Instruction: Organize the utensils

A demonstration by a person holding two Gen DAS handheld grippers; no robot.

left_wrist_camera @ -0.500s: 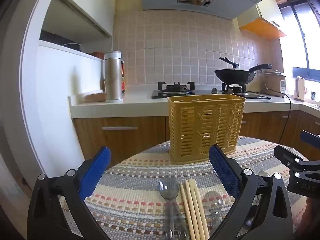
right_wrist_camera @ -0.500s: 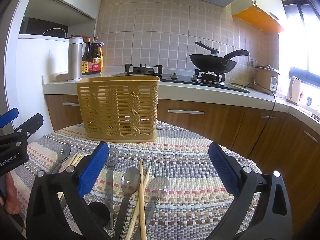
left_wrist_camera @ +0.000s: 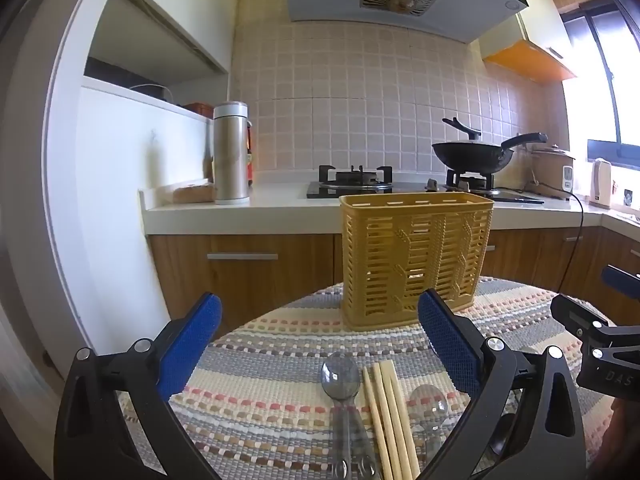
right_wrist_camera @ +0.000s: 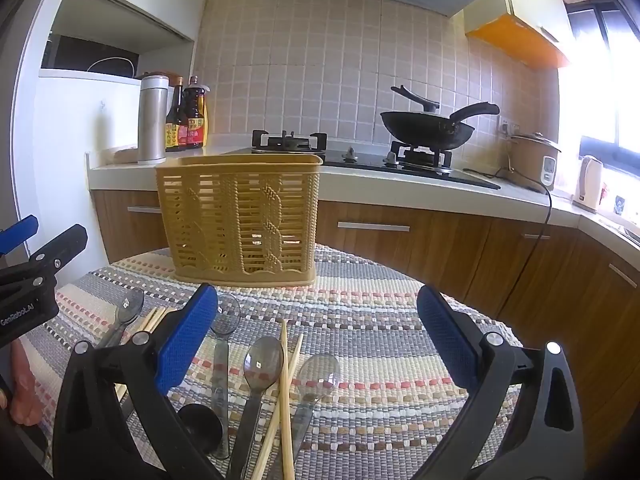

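Note:
A yellow slatted utensil basket (left_wrist_camera: 414, 260) (right_wrist_camera: 240, 216) stands upright at the far side of a round table under a striped woven cloth (left_wrist_camera: 272, 380) (right_wrist_camera: 380, 344). Clear plastic spoons (left_wrist_camera: 340, 376) (right_wrist_camera: 262, 364) and wooden chopsticks (left_wrist_camera: 390, 412) (right_wrist_camera: 285, 392) lie loose on the cloth in front of it. My left gripper (left_wrist_camera: 320, 344) hovers open above a spoon and a chopstick bundle, holding nothing. Over several spoons and two crossed chopsticks my right gripper (right_wrist_camera: 316, 340) is open and empty too. Each gripper shows at the edge of the other's view.
Behind the table runs a kitchen counter (left_wrist_camera: 280, 200) with a steel flask (left_wrist_camera: 230, 156), sauce bottles (right_wrist_camera: 188, 120), a gas hob with a black wok (right_wrist_camera: 428, 124), a rice cooker (right_wrist_camera: 534, 160) and a kettle (right_wrist_camera: 588, 184). A black round-headed utensil (right_wrist_camera: 198, 424) lies near the table's front edge.

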